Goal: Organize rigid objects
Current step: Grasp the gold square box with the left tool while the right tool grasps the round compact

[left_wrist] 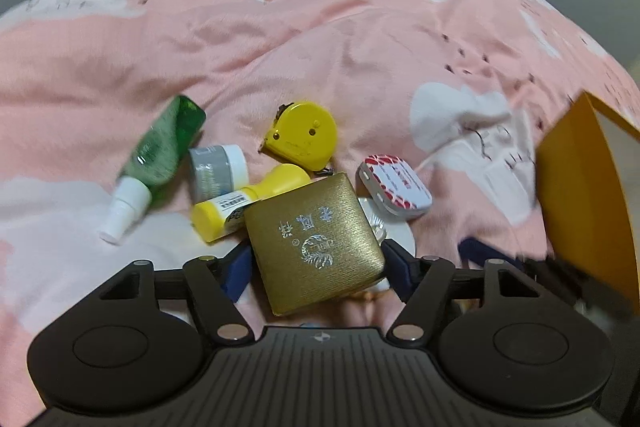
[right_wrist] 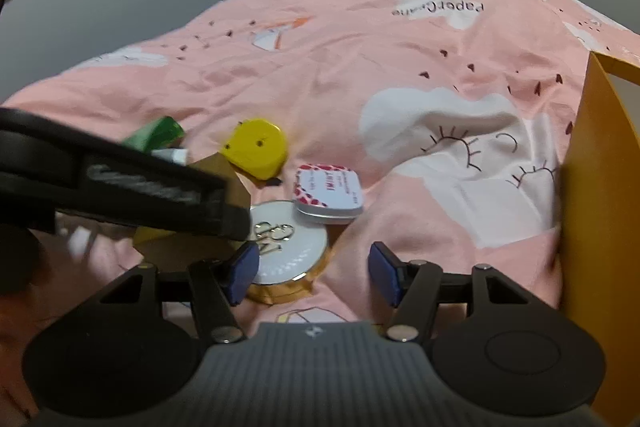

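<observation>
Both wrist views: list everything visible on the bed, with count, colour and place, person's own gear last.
Brushed gold square box: 1, gold, between the left fingers.
Green spray bottle: 1, green with white cap, far left, lying down.
Grey-and-white jar: 1, beside the bottle.
Yellow cylindrical tube: 1, against the box.
Yellow tape measure: 1, behind the box.
Red-and-white tin: 1, right of the box.
White round compact: 1, gold-rimmed, under the tin's edge.
Orange cardboard box: 1, right edge.
Pink printed duvet: 1, beneath everything.
Left hand-held gripper: shut on the box.
Right hand-held gripper: open, beside the compact.
</observation>
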`<state>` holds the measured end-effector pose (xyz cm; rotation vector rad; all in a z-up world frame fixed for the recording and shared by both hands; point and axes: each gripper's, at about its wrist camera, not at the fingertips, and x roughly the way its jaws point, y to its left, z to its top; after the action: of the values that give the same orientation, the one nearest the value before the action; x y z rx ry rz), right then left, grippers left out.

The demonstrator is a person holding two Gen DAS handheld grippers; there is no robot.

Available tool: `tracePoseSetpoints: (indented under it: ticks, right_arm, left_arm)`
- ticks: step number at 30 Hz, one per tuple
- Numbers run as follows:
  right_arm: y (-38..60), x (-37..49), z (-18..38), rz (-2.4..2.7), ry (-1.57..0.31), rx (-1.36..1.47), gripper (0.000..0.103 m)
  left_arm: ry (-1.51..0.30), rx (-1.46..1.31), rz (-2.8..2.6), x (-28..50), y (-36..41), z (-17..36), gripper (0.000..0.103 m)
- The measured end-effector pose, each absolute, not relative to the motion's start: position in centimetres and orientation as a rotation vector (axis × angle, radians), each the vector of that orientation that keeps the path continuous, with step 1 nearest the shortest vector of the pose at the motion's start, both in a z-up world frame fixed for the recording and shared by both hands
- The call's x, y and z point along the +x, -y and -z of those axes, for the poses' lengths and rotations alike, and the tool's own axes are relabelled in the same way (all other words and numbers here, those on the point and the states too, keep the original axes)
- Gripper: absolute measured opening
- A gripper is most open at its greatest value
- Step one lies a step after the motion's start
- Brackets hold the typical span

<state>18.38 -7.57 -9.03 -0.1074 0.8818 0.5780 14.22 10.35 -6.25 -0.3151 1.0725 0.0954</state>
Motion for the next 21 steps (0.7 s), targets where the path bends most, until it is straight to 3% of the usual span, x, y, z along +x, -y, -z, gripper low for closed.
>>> tracePoseSetpoints:
  ticks: [10, 14, 21]
  right_arm:
    - [6.0, 17.8, 9.5, -0.653, -0.853, -0.146, 0.071]
    - [5.2, 18.3, 10.4, -0.655, -0.859, -0.168, 0.074]
    - [4.0, 19.3, 12.2, -0.665, -0.895, -0.172, 0.076]
  left_arm:
    - [-1.096, -0.260, -0.065, 13.2, -13.0, 6.0, 0.078]
    - [-1.055, -0.290, -0.099, 13.0, -13.2, 6.8, 0.086]
    - [-0.984, -0.257, -0.153, 12.8, -12.2, 8.0, 0.090]
